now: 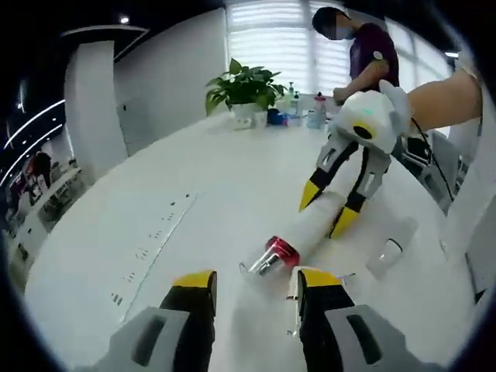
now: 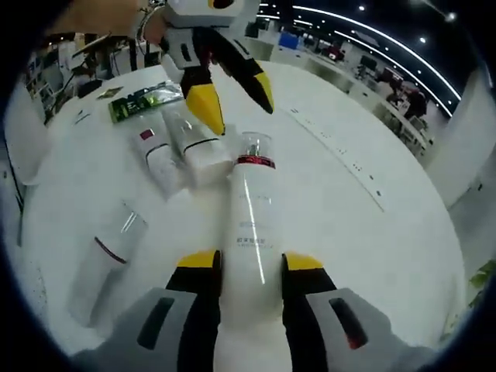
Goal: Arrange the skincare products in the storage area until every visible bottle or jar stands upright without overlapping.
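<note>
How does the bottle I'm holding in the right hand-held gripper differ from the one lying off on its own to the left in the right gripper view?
The held bottle sits between the right hand-held gripper jaws; the lone bottle lies free on the table. The held bottle has a red band under a clear cap; the lone bottle shows only a thin dark line there. Both are white and lying down.

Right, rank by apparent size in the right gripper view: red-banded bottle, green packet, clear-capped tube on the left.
1. Red-banded bottle, largest, though nearest the camera.
2. Clear-capped tube.
3. Green packet, smallest, but farthest, so true size is unsure.
</note>
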Demonstrator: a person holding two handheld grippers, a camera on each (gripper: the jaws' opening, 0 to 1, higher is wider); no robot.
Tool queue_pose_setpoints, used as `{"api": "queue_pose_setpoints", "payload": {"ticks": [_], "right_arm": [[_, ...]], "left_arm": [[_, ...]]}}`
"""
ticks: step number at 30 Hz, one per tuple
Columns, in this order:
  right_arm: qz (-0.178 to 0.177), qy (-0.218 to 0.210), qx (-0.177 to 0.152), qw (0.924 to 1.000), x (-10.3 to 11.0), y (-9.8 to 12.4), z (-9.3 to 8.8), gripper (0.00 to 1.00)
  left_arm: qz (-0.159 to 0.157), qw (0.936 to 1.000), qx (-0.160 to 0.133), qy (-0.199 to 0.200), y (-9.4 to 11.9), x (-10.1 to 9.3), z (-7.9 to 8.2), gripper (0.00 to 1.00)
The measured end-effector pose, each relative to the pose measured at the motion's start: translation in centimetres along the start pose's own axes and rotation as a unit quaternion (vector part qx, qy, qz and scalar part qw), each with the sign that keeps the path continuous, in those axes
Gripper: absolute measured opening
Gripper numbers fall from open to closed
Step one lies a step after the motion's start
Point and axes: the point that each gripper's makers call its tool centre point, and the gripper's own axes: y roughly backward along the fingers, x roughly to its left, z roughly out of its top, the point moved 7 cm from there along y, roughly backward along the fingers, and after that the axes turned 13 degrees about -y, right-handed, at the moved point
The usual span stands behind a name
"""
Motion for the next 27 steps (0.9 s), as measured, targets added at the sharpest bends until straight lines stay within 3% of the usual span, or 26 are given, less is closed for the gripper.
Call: {"api": "queue_pose_setpoints", "payload": {"ticks": [6, 8, 15, 26, 27], "right_arm": [[0.013, -0.001, 0.014, 0.9998, -0.7, 0.2, -0.5, 0.29], [0.016, -0.001, 0.020, 0.9997, -0.9, 0.3, -0.6, 0.29], [0.029, -0.001, 0.034, 0.9990, -1.9, 0.7, -1.2, 0.30], [0.041, -0.003, 0.067, 0.9969, -2.8, 1.6, -2.4, 0.29], [0.041, -0.005, 0.070, 0.9967, -2.8, 1.7, -2.5, 0.29]], "left_arm": [[-0.034, 0.9985, 0.020, -0.038, -2.1, 0.6, 1.1, 0.41], [-0.061, 0.9966, 0.027, -0.048, -2.8, 0.6, 1.7, 0.41], [-0.104, 0.9871, 0.064, -0.104, -4.8, 0.2, 3.0, 0.37], [-0.121, 0.9763, 0.111, -0.142, -7.5, -1.0, 3.4, 0.35], [-0.118, 0.9773, 0.102, -0.143, -7.6, -0.8, 3.6, 0.35]]}}
